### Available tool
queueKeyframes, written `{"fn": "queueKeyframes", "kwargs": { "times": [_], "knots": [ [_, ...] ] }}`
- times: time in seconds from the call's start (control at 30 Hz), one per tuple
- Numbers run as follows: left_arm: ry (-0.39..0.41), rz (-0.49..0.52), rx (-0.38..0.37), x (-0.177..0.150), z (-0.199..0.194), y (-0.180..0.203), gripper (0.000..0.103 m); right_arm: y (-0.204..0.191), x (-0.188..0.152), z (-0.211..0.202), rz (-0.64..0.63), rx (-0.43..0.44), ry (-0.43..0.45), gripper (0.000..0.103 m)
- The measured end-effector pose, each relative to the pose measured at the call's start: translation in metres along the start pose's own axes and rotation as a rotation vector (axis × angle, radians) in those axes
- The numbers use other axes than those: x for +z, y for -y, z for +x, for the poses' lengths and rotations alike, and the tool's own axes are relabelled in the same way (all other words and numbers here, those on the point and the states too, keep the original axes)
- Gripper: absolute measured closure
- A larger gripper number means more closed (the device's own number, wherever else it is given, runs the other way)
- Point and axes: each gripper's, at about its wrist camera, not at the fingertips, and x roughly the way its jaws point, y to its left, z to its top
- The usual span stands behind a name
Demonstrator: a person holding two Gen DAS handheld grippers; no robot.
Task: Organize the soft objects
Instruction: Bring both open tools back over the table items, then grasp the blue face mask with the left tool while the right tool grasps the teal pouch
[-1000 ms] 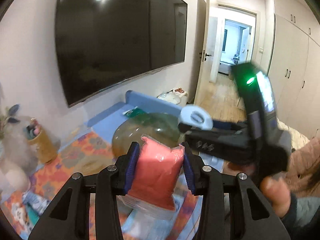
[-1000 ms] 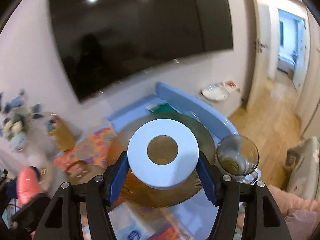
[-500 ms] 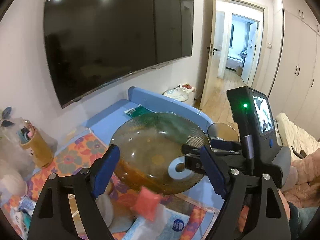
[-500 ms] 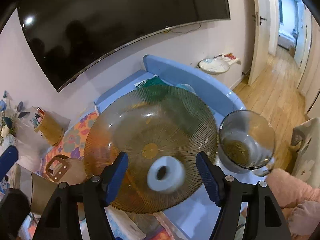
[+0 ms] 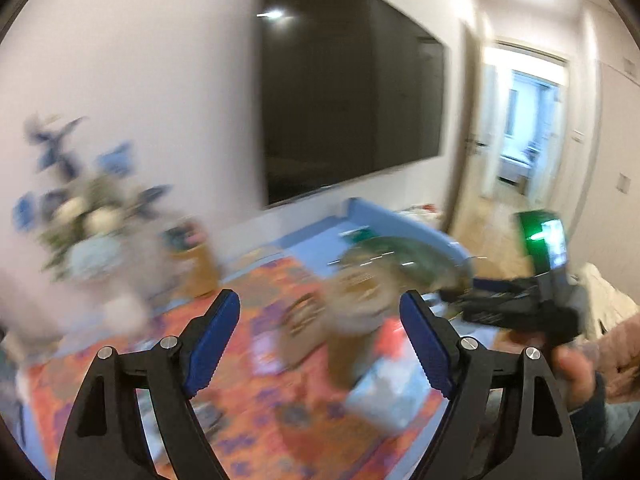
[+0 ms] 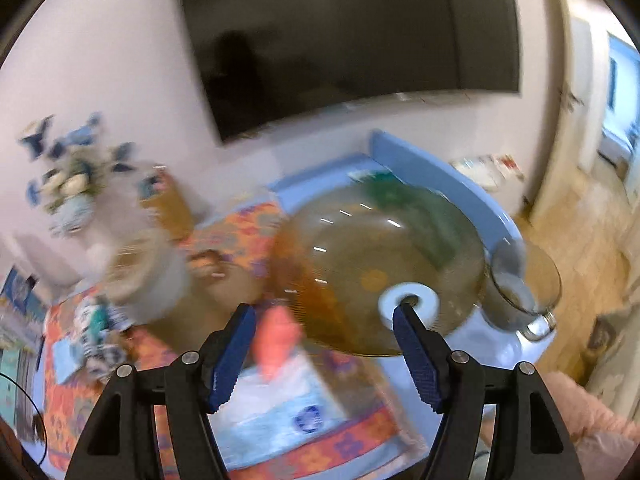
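Note:
A white tape roll (image 6: 408, 300) lies flat in the amber glass plate (image 6: 360, 240), just beyond my right gripper's right finger. My right gripper (image 6: 323, 312) is open with nothing between its pads. A pink soft pack (image 6: 276, 336) rests on the white and blue tissue pack (image 6: 280, 412), below that gripper's left finger. In the blurred left wrist view my left gripper (image 5: 320, 300) is open wide and empty above the orange patterned cloth (image 5: 256, 412). The tissue pack (image 5: 384, 400) lies low to its right.
A glass cup (image 6: 520, 292) stands right of the plate on the blue table (image 6: 420, 168). A flower vase (image 6: 72, 184), a tan pen pot (image 6: 168, 204) and a pale round container (image 6: 144, 276) stand at the left. A hand (image 5: 576, 368) holds the right tool.
The left gripper opened and dropped the pink pack, which now lies on the tissue pack. The right gripper let the white roll fall into the plate. Both views swung left.

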Motion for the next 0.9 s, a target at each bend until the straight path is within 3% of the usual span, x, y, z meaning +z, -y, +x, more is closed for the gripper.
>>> {"fn": "queueKeyframes", "kwargs": {
  "times": [0.17,0.23,0.33,0.53,0.63,0.77,0.9],
  "knots": [
    [0.008,-0.110,0.210,-0.026,-0.057,-0.072,0.022,-0.077,-0.009,-0.044,-0.163,0.155,0.092,0.028],
    [-0.005,-0.156,0.298,-0.041,-0.077,-0.102,0.022,-0.108,-0.016,-0.048,-0.216,0.228,0.085,0.026],
    [-0.037,-0.244,0.363,-0.067,-0.089,-0.144,0.022,-0.162,-0.033,-0.037,-0.306,0.353,0.033,0.026],
    [-0.128,-0.414,0.355,-0.122,-0.068,-0.198,0.023,-0.232,-0.064,0.025,-0.406,0.440,-0.144,0.027],
    [-0.180,-0.470,0.280,-0.141,-0.039,-0.210,0.023,-0.250,-0.072,0.052,-0.405,0.463,-0.201,0.027],
    [-0.233,-0.514,0.186,-0.153,0.004,-0.215,0.024,-0.261,-0.066,0.085,-0.386,0.444,-0.213,0.027],
    [-0.303,-0.549,0.155,-0.165,0.041,-0.221,0.040,-0.272,-0.047,0.117,-0.335,0.463,-0.223,0.028]
  ]
}}
